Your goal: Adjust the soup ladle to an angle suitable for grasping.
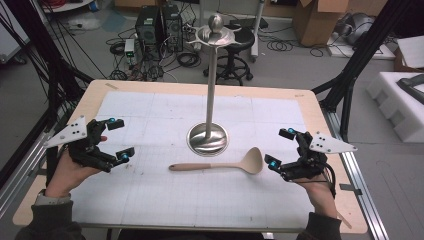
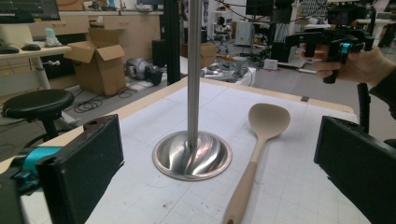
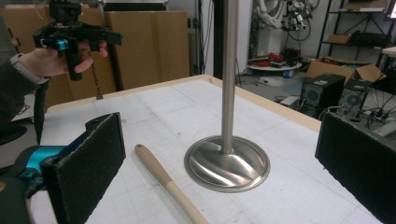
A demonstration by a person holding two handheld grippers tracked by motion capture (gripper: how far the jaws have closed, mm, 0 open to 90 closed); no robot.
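Note:
A steel stand (image 1: 208,139) with a round base and a tall pole topped by a dish and ball rises from the middle of the white mat. In front of it lies a beige spoon (image 1: 220,165), bowl to the right, handle to the left. My left gripper (image 1: 120,140) hovers open at the mat's left side with nothing between its jaws. My right gripper (image 1: 280,147) hovers open at the right, just beside the spoon's bowl, not touching it. The left gripper view has the stand's base (image 2: 192,155) and the spoon (image 2: 261,140) ahead. The right gripper view has the base (image 3: 227,162) and spoon handle (image 3: 166,182).
The white gridded mat (image 1: 150,190) covers a wooden table (image 1: 320,115). Beyond the far edge stand a black stool (image 1: 235,62), computer towers (image 1: 157,27) and cables on the floor. White foam blocks (image 1: 397,102) lie off the right side.

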